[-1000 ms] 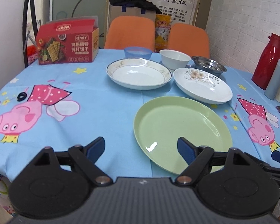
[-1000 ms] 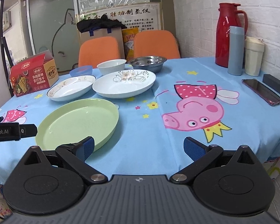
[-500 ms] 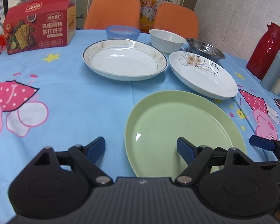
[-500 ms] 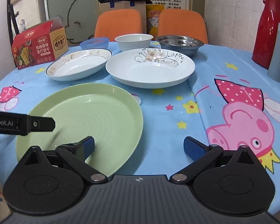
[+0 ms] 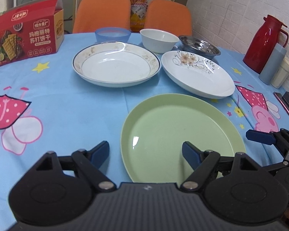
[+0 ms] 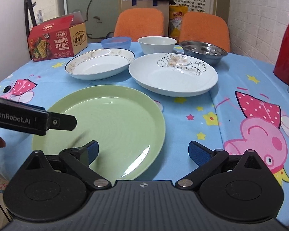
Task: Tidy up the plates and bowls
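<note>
Left wrist view: both claws have closed in on green plate (image 5: 181,136), lower centre on tabletop (image 5: 67,104). Left claw (image 5: 145,153) apart, straddling near rim; right claw (image 6: 143,150) apart, likewise. Grasp likely next; nothing stacked yet.

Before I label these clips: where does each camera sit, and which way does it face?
Left wrist: on the left gripper, facing across the table at the green plate; the right gripper shows at right.
Right wrist: on the right gripper, facing the same plate; the left gripper's body shows at left.
Shared: green plate, floral plate.
</note>
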`<act>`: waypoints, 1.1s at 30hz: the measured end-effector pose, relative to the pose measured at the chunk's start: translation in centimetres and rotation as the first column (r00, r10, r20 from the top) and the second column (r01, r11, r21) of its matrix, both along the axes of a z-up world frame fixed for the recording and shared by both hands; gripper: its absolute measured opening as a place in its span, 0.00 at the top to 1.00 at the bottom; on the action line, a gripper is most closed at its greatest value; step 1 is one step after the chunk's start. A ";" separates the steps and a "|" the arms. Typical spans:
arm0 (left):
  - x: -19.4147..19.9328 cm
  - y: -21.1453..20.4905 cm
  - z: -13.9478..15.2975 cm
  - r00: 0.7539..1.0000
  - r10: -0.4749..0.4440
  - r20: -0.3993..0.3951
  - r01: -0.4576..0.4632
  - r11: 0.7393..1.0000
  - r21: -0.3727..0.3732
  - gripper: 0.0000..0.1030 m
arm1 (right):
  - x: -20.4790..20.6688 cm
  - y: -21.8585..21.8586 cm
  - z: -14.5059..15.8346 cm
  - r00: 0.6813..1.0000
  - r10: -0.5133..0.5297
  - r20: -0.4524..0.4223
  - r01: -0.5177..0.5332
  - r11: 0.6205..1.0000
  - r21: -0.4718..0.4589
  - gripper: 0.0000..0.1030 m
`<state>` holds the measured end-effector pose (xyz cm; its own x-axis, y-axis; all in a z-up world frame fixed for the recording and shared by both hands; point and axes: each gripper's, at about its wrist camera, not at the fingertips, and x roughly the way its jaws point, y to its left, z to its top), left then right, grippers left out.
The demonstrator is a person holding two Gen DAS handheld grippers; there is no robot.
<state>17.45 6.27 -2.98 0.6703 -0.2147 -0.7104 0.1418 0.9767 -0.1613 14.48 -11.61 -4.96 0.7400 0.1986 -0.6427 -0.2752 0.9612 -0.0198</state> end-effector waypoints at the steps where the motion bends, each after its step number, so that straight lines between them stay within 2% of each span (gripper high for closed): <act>1: 0.1 -0.2 -0.2 1.000 0.000 -0.004 0.000 1.000 0.009 0.23 | 0.3 0.0 -0.1 1.000 -0.002 -0.003 0.002 1.000 0.000 0.00; 3: 0.1 -0.3 -0.6 1.000 -0.007 -0.013 0.007 1.000 0.011 0.28 | 0.9 -0.1 -0.6 1.000 -0.002 -0.023 0.003 1.000 0.023 0.00; 5: 0.0 -0.6 -0.6 1.000 -0.018 -0.002 0.018 1.000 0.018 0.44 | 1.0 -0.3 -0.8 1.000 -0.007 -0.022 0.008 0.998 0.059 0.00; 6: -0.2 -0.8 -0.6 1.000 -0.027 0.010 0.027 0.999 0.033 0.56 | 0.8 -0.1 -0.8 1.000 0.005 -0.009 -0.005 0.999 0.051 0.00; 8: -0.3 -1.0 -0.6 1.000 -0.017 0.023 0.016 0.999 0.043 0.56 | 0.6 0.0 -0.8 1.000 0.012 0.009 -0.012 0.997 0.077 0.00; 10: -0.5 -1.0 -0.6 1.000 0.004 0.027 -0.005 0.999 0.041 0.62 | 0.4 0.2 -0.8 1.000 -0.015 0.024 0.013 0.997 0.074 0.00; 15: -1.4 -0.5 0.9 0.996 0.048 0.077 -0.054 0.995 0.082 0.63 | -0.3 0.8 -0.3 0.999 -0.042 0.033 0.039 0.994 0.103 0.01; 20: -2.6 2.6 2.1 0.988 0.119 0.098 -0.129 0.986 0.104 0.62 | -0.5 3.3 0.7 0.998 0.007 0.066 -0.016 0.991 0.137 0.01; 27: -3.0 7.8 1.1 0.968 0.243 0.070 -0.248 0.964 0.090 0.62 | 0.9 8.6 0.4 0.992 0.108 0.062 -0.117 0.981 0.156 0.01; 33: -1.7 8.7 0.0 0.968 0.242 0.059 -0.246 0.966 0.075 0.62 | 2.0 10.4 -0.1 0.992 0.121 0.040 -0.125 0.984 0.130 0.00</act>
